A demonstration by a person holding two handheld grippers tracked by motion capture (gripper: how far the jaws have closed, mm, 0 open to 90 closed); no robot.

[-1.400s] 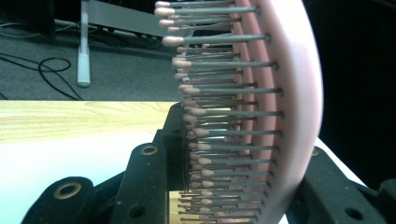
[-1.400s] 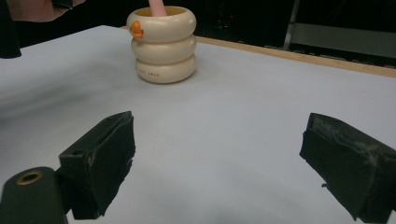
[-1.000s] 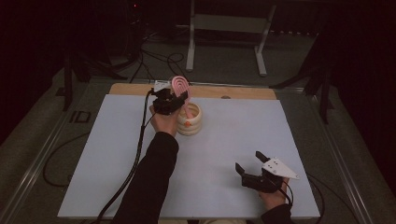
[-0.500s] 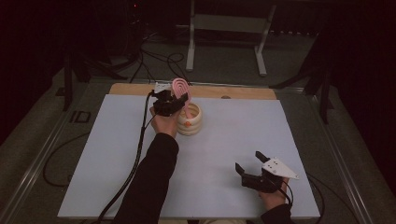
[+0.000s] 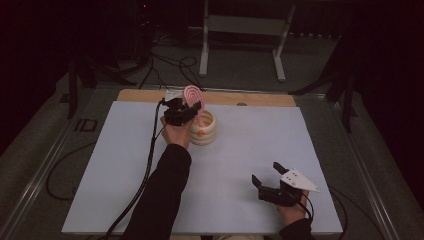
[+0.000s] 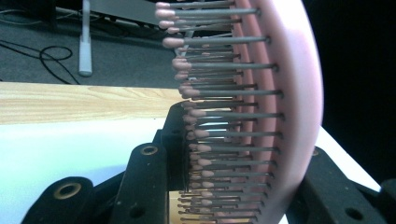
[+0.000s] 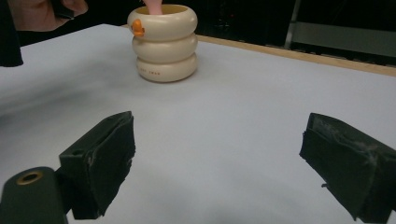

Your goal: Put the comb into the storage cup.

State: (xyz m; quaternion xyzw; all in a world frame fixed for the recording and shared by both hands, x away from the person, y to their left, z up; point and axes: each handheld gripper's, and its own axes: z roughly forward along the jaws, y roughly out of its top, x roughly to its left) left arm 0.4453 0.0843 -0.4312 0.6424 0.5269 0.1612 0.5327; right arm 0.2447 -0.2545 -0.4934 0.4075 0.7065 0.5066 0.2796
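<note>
While my left hand-held gripper (image 5: 186,111) stays clenched on the pink hairbrush (image 5: 192,95), I hold the brush upright over the cream ringed cup (image 5: 204,131) at the far side of the tabletop (image 5: 260,145). Its handle dips into the cup, so the lower end is hidden. From the left gripper view the bristles (image 6: 219,116) crowd the frame and the brush top is cut off. My right hand-held gripper (image 5: 274,181) rests near the front edge, jaws spread wide, grasping nothing.
</note>
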